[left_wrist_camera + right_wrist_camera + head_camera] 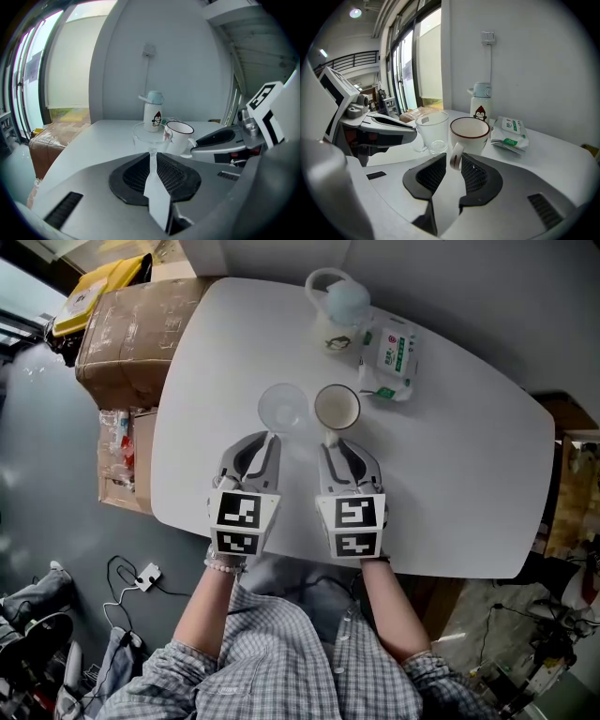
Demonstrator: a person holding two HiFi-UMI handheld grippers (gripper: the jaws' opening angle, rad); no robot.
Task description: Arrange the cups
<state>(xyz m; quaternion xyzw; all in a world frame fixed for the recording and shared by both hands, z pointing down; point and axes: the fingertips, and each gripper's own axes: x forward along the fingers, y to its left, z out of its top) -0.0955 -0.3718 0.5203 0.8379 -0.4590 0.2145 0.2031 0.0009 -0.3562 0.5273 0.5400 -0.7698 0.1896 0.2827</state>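
A white table [450, 446] is seen from above, with two cups set side by side near its middle: a clear glass cup [282, 409] on the left and a white mug [337, 407] with a dark rim just beside it on the right. The left gripper [273, 437] is closed on the thin handle of the glass cup, which is pinched between its jaws in the left gripper view. The right gripper [330, 440] is clamped on the mug's handle. Both cups are stood upright on the table. Farther back, a penguin-printed bottle [339, 306] and a pack of wipes [389, 354] are placed.
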